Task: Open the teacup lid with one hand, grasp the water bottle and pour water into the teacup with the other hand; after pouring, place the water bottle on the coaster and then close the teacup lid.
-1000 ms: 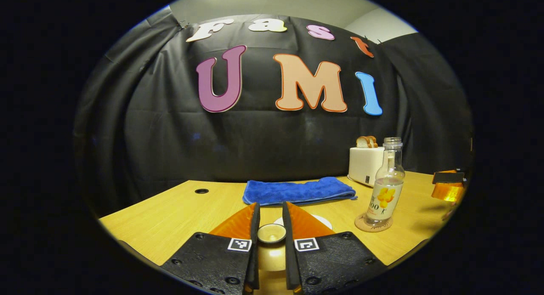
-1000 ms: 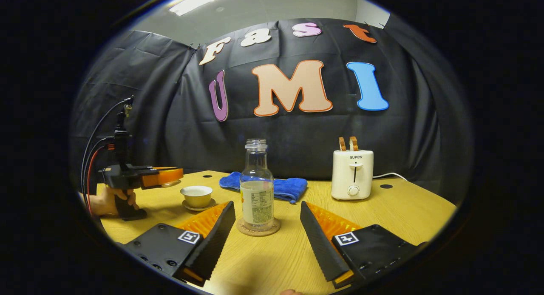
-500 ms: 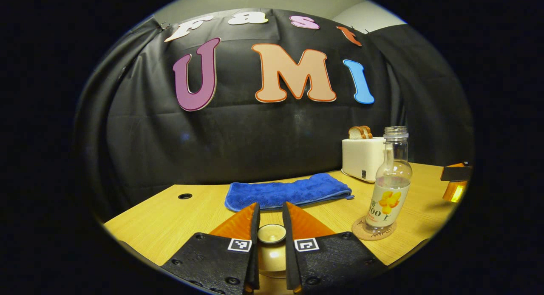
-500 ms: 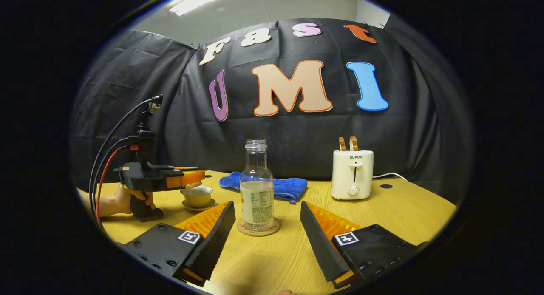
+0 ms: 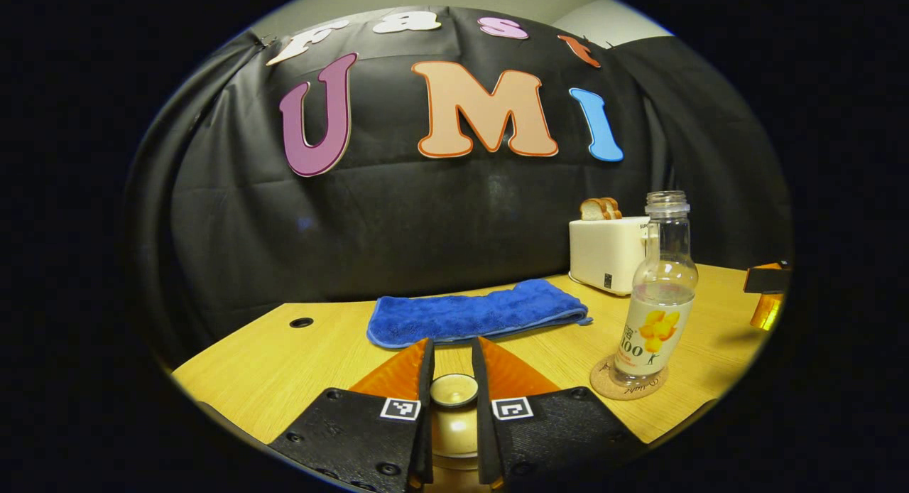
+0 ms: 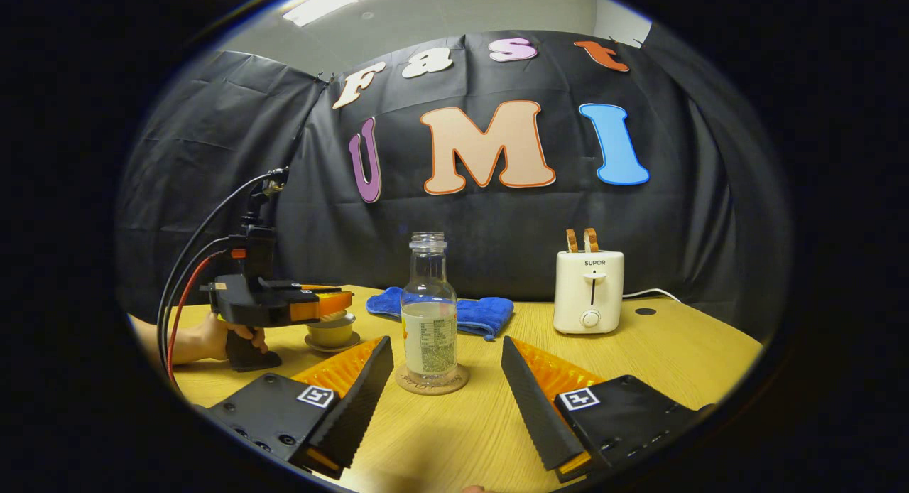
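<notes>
My left gripper (image 5: 452, 352) is shut on the knob of the teacup lid (image 5: 454, 390), which sits between its fingers. In the right gripper view that left gripper (image 6: 334, 305), held by a hand (image 6: 206, 337), hovers level right over the teacup (image 6: 330, 332) on its saucer; I cannot tell whether the lid touches the rim. The clear water bottle (image 6: 429, 315) stands upright and uncapped on the round coaster (image 6: 432, 381), also seen as bottle (image 5: 657, 301) on coaster (image 5: 625, 386). My right gripper (image 6: 446, 351) is open, with the bottle a little beyond its fingers.
A folded blue towel (image 5: 476, 315) lies at the back of the wooden table (image 6: 639, 351). A white toaster (image 6: 588, 290) with bread slices stands to the right of the bottle, its cord trailing right. Cables (image 6: 192, 266) hang from the left gripper.
The left gripper has carried the lid rightward, from beside the teacup to directly above it. The right gripper and the bottle have stayed still.
</notes>
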